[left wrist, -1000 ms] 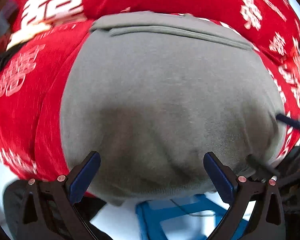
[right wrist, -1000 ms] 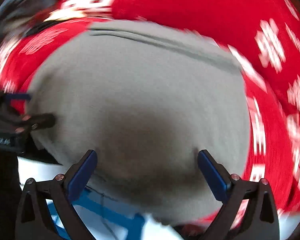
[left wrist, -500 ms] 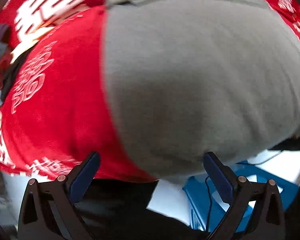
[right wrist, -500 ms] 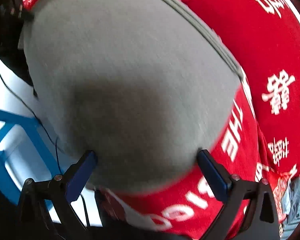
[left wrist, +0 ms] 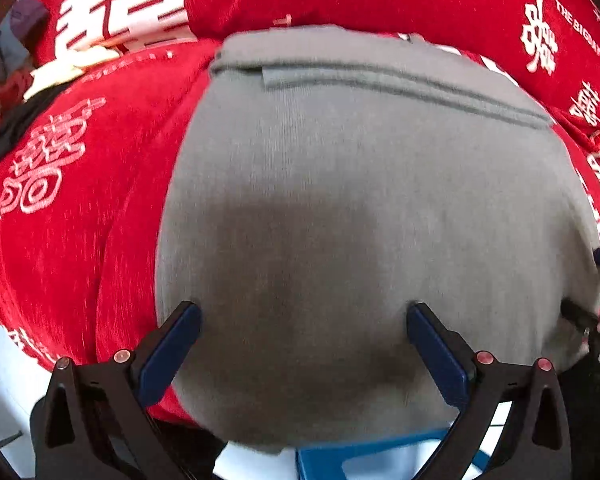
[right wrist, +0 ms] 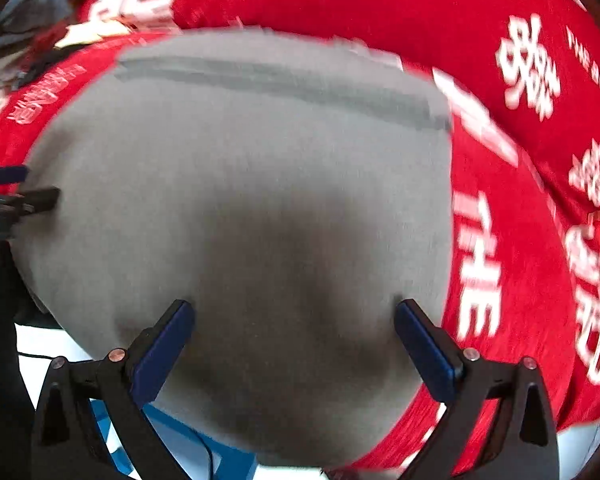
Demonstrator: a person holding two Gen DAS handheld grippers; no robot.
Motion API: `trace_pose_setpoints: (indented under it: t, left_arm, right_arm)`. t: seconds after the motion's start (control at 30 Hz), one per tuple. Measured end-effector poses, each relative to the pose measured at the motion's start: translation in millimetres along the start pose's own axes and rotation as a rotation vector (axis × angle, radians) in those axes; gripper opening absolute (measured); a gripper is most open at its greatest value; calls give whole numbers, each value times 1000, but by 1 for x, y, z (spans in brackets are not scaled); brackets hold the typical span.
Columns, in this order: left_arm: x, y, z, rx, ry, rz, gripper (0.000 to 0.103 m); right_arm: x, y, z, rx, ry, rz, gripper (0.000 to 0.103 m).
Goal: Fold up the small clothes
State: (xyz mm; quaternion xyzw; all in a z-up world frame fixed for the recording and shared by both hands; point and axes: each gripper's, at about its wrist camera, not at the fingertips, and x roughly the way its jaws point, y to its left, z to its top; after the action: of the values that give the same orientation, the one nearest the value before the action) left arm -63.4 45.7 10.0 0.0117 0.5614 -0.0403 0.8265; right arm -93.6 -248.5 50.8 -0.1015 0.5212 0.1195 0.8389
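- We are hovering our left gripper (left wrist: 303, 344) low over a soft grey knit garment (left wrist: 364, 216), with the blue-padded fingers (left wrist: 172, 354) spread wide and nothing between them.
- Our right gripper (right wrist: 294, 340) is doing the same from its side, with the fingers (right wrist: 162, 354) splayed apart and gripping nothing.
- The grey knit garment is lying flat on a red cloth printed with white characters (left wrist: 72, 216), and its near edge is reaching the front edge of the table.
- In the left wrist view the far edge is showing a stitched band with two dark seam lines (left wrist: 400, 80), and it is looking like a hem or waistband lying on top.
- The right wrist view (right wrist: 244, 184) is showing the same grey cloth, smeared with motion blur, so fine creases are not reading well for us.
- At the left rim of that view the other gripper's dark tip (right wrist: 40, 198) is sitting right at the garment's side edge.
- Judging progress, we are seeing a neat, compact grey block with straight sides, so at least one fold is looking done, though we cannot tell how many layers are lying underneath.
- What is left, we are guessing, is one more halving fold, and for that both grippers are needing to pinch the near edge.
- A blue frame (left wrist: 380, 456) is showing below the table edge, playing no part.
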Motion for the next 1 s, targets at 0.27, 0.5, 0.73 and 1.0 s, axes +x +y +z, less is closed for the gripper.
trace_pose_setpoints:
  t: [0.27, 0.5, 0.73, 1.0]
  left_arm:
    - [-8, 48, -31, -174, 126, -41, 103]
    - [12, 45, -43, -258, 246, -223, 103]
    - [17, 55, -63, -367, 260, -301, 103]
    - [26, 53, -59, -373, 288, -300, 103]
  right_arm:
    - [-13, -81, -59, 264, 153, 151, 101]
    - [-2, -89, -63, 369, 178, 392, 97]
    - [-7, -64, -67, 328, 149, 418, 89]
    - [-5, -58, -74, 323, 171, 412, 89]
